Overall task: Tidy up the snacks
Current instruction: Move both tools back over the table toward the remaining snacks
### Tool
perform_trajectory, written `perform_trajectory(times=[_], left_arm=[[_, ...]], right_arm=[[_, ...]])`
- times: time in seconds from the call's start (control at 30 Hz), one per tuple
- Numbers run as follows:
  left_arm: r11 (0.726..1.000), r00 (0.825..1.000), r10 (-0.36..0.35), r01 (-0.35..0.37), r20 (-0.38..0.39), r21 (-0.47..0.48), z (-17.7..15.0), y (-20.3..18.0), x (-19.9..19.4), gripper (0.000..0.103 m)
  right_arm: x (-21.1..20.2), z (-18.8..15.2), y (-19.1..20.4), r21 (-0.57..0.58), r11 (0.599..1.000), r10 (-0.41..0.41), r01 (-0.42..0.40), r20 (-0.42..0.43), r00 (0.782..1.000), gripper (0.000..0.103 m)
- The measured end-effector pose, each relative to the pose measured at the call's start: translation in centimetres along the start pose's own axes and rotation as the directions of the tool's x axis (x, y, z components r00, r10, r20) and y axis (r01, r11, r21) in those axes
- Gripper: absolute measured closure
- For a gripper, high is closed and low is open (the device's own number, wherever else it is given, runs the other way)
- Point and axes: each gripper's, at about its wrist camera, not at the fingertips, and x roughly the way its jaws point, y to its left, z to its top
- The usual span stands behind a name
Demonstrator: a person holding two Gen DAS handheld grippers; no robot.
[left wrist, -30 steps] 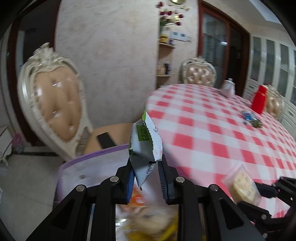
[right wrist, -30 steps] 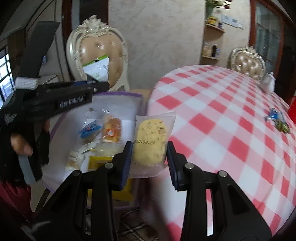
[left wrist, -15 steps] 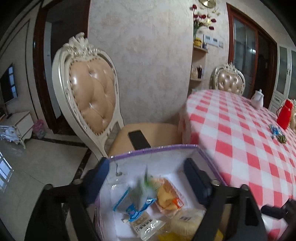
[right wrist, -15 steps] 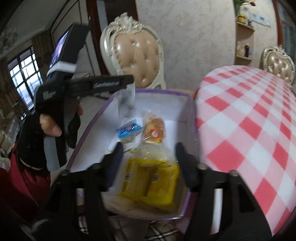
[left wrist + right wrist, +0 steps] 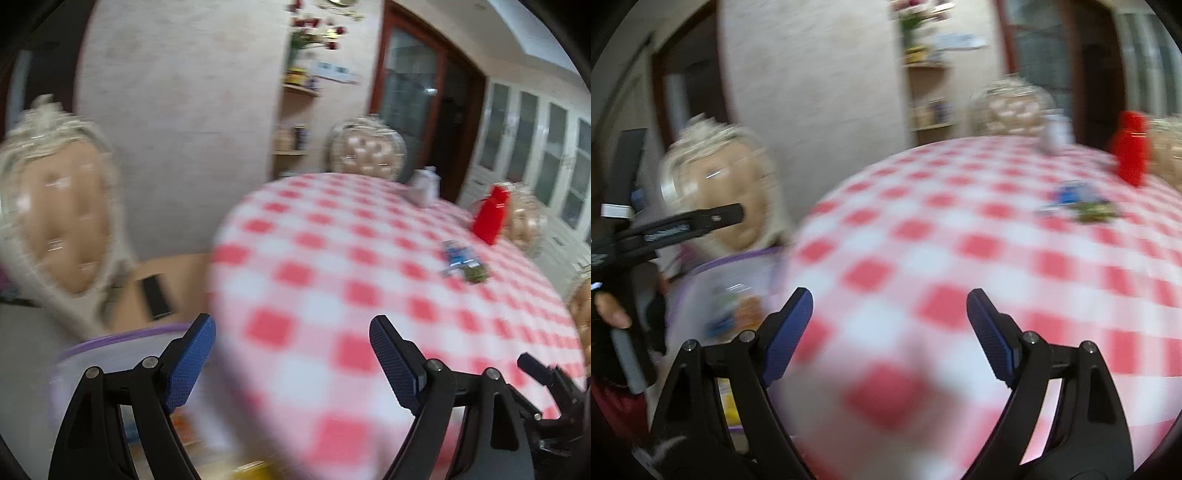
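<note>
My left gripper (image 5: 291, 332) stands open with nothing between its blue pads, over the near edge of the red-checked table (image 5: 332, 288). My right gripper (image 5: 889, 295) is opening and is also empty above the cloth. A white box with a purple rim (image 5: 110, 345) (image 5: 738, 266) sits low at the left beside the table, with blurred snack packets (image 5: 738, 314) inside. A blue packet and a green packet (image 5: 461, 264) (image 5: 1078, 203) lie far out on the table. From the right wrist, the left gripper (image 5: 737, 214) shows side-on at the left.
A red jug (image 5: 491, 218) and a white teapot (image 5: 424, 188) stand at the table's far side. A padded chair (image 5: 55, 221) with a dark phone (image 5: 157, 297) on its seat stands behind the box. A person's hand (image 5: 609, 314) holds the left gripper's handle.
Both grippers let go of their packets over the box and opened wide. Both views have since swung right, from the box toward the table.
</note>
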Motion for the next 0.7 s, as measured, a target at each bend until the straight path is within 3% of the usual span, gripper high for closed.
perform_trajectory(times=[0.1, 0.2, 0.33, 0.47, 0.53, 0.6, 0.63, 0.7], left_arm=[[0.994, 0.994, -0.105, 0.106, -0.022, 0.017, 1.6, -5.9, 4.6, 0.016], [0.973, 0.974, -0.217, 0.221, -0.065, 0.065, 2.2, -12.2, 10.0, 0.016], [0.960, 0.967, -0.216, 0.235, -0.133, 0.150, 2.5, -19.3, 17.3, 0.016], [0.942, 0.954, -0.228, 0.267, -0.193, 0.205, 3.1, -24.0, 22.6, 0.016], [0.930, 0.952, -0.218, 0.269, -0.213, 0.250, 3.4, -25.8, 24.4, 0.016], [0.909, 0.947, -0.226, 0.289, -0.228, 0.300, 3.5, -27.4, 25.8, 0.017], [0.890, 0.945, -0.225, 0.299, -0.239, 0.344, 3.6, -28.5, 26.7, 0.019], [0.854, 0.939, -0.211, 0.312, -0.271, 0.415, 3.5, -30.0, 28.1, 0.032]], right_arm=[[-0.4, 0.7, -7.5, 0.134, 0.985, -0.105, 0.105, -0.004, 0.994, 0.006], [-0.1, 0.9, -14.3, 0.261, 0.951, -0.158, 0.167, -0.057, 0.986, 0.006], [0.7, 2.0, -21.4, 0.379, 0.904, -0.191, 0.199, -0.058, 0.980, 0.006], [2.8, 2.8, -24.9, 0.430, 0.883, -0.187, 0.188, -0.045, 0.981, 0.006], [4.4, 2.8, -25.6, 0.450, 0.871, -0.183, 0.198, -0.077, 0.980, 0.018], [5.3, 2.7, -25.8, 0.458, 0.867, -0.170, 0.195, -0.094, 0.981, 0.023], [5.3, 2.3, -25.6, 0.450, 0.871, -0.165, 0.195, -0.106, 0.981, 0.023], [5.7, 1.8, -24.9, 0.418, 0.887, -0.157, 0.198, -0.131, 0.979, 0.023]])
